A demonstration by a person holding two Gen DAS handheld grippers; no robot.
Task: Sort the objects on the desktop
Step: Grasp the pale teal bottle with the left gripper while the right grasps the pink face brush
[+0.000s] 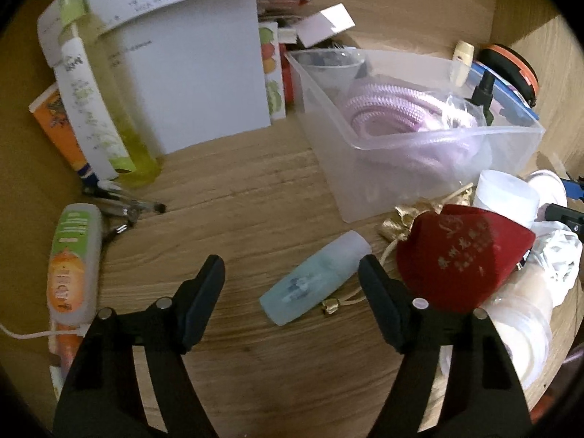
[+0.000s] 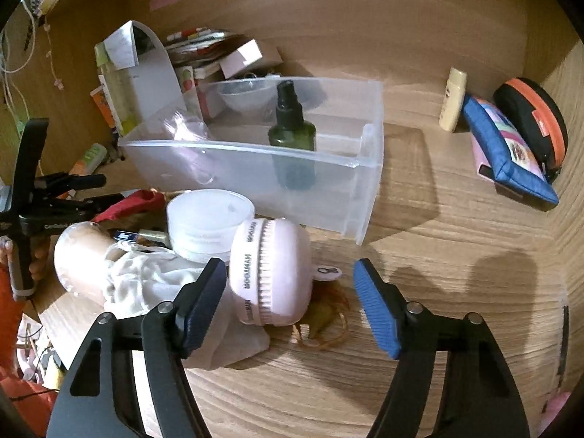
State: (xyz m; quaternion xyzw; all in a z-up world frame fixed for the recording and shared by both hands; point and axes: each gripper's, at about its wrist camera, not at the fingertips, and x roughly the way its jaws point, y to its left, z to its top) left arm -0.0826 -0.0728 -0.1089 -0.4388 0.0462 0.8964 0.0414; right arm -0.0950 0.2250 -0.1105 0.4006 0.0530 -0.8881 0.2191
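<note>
Pale-blue bottle [image 1: 314, 279] lies on the desk [image 1: 255, 189] between our left gripper [image 1: 292, 273]'s unclenched jaws, pink brush [image 2: 270, 273] between the right gripper [image 2: 290, 279]'s, nothing gripped; next, clamp both and drop into the clear bin [image 2: 328, 182].

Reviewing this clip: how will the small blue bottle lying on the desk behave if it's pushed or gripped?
The small blue bottle lies on its side and looks round, so a nudge would probably roll it. Its smooth plastic may slip between pads. It looks small and likely light.

We see a wooden desk [image 2: 419, 219]; beside its clear bin [image 2: 255, 168] lie a blue bottle [image 1: 314, 279] and pink brush [image 2: 270, 273].
</note>
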